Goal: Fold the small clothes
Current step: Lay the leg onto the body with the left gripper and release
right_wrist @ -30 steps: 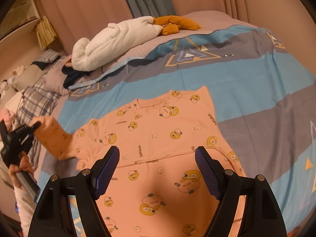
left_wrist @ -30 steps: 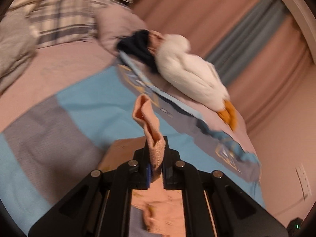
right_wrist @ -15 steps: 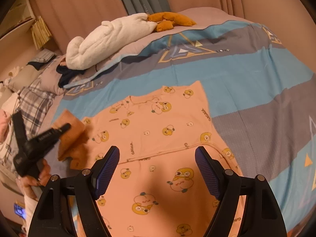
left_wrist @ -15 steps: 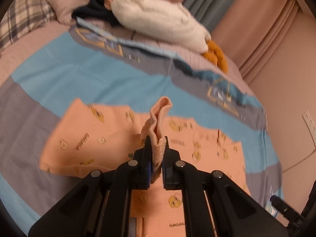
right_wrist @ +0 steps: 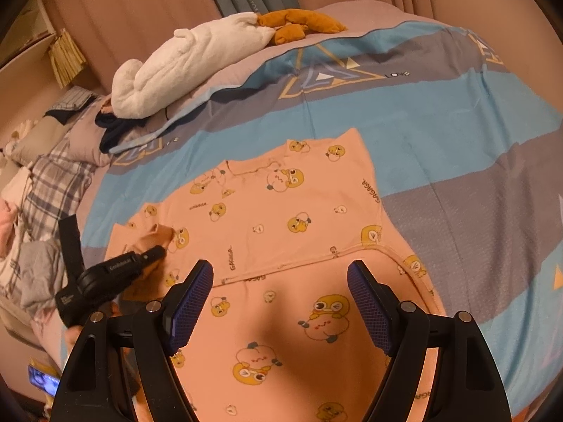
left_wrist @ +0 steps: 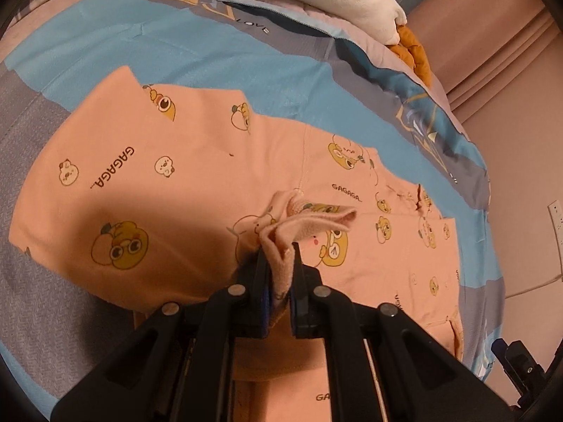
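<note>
Currently I am at the sleeve-fold step: the left gripper (left_wrist: 279, 263) is clamped on the cuff of the sleeve (left_wrist: 309, 225), its jaws nearly closed with the bunched fabric pinched between them, and it holds that cuff over the chest of the pink garment (right_wrist: 281, 211). The garment lies spread flat on the striped duvet (right_wrist: 440, 133), neckline toward the white plush toy (right_wrist: 183, 66) at the far side of the bed. The right gripper (right_wrist: 281, 302) hovers above the garment's lower half with its jaws wide apart and nothing between them.

Next move, as I judge it: lower the cuff onto the chest panel, release it so the sleeve lies flat, then withdraw without dragging the fabric. The opposite sleeve (right_wrist: 337, 147) still lies unfolded and would follow
</note>
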The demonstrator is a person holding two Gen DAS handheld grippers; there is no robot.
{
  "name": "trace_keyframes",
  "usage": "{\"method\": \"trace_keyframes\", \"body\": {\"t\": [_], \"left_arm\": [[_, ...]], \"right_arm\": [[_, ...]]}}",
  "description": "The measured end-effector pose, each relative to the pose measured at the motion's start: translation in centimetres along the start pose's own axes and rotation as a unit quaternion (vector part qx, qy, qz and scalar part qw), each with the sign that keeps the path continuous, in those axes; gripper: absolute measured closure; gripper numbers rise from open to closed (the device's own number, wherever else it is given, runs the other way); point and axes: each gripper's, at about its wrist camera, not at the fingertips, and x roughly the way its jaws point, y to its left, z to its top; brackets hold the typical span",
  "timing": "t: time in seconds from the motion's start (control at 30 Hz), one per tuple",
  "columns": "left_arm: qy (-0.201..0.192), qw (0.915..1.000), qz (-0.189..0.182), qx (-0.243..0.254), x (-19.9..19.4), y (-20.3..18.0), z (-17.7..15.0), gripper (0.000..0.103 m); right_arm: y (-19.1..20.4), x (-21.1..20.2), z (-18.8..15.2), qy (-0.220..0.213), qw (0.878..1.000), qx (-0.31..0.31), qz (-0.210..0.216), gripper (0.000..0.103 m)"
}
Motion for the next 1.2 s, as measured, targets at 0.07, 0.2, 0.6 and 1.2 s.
{"method": "trace_keyframes", "body": {"t": [0.07,0.2,0.6,1.2], "left_arm": [[0.004,1.0000,-0.001,-0.007,0.1,0.1,0.1,0.095],[0.013,0.9992,-0.033,-0.019,-1.0,-0.1,0.4,0.063],[-0.089,0.9930,-0.058,-0.052,-12.0,0.7,0.3,0.009],[-0.144,0.9814,0.026,-0.124,-19.9,7.5,-3.8,0.008]], "right_arm": [[0.1,0.1,-0.1,0.003,1.000,0.000,0.003,0.023],[0.1,0.1,-0.1,0.005,1.000,-0.001,0.003,0.023],[0.6,-0.2,0.0,0.001,1.000,-0.001,0.020,0.023],[2.8,-0.3,0.1,0.008,0.999,-0.018,0.046,0.023]]}}
